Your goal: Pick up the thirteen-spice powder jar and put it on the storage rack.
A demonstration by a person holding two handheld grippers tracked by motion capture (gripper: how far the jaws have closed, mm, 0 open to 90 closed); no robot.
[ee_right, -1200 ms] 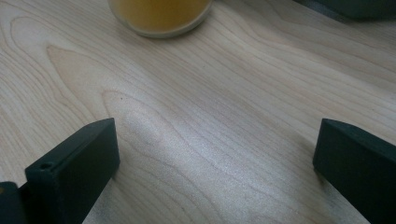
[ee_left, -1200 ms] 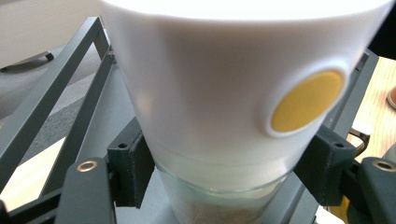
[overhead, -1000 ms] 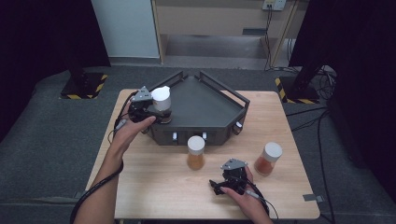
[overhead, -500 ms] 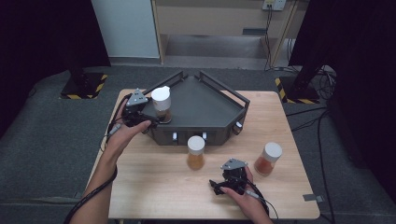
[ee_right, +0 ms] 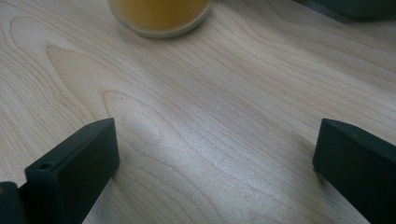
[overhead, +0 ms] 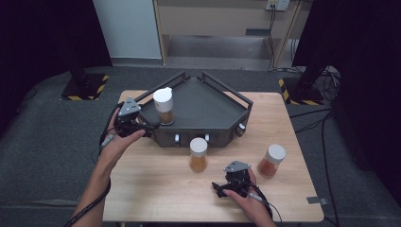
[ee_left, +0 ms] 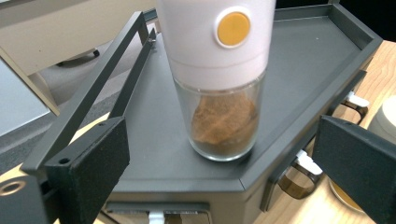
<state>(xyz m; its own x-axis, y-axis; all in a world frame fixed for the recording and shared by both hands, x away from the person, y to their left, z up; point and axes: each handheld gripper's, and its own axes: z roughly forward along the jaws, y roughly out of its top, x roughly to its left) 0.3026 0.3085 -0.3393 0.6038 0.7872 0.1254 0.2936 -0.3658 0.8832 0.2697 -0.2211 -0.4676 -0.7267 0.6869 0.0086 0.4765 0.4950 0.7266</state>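
A glass jar with a white cap and brown powder stands upright on the left part of the dark grey tray. My left gripper is just left of it at the tray's edge. Its jaws have just been opening and now stand open. In the left gripper view the jar stands free a little beyond my left gripper, and neither pad touches it. My right gripper rests low over the wooden table, open, with bare wood between the jaws of the right gripper.
A white-capped jar of yellow powder stands on the table in front of the tray, and its base lies just ahead of the right jaws. Another jar with reddish powder stands at the right. The tray has raised rails at the back.
The left jaws have let go of the brown-powder jar, and the left gripper has drawn back to the left, off the tray. The jar stays upright. The right gripper has not moved.
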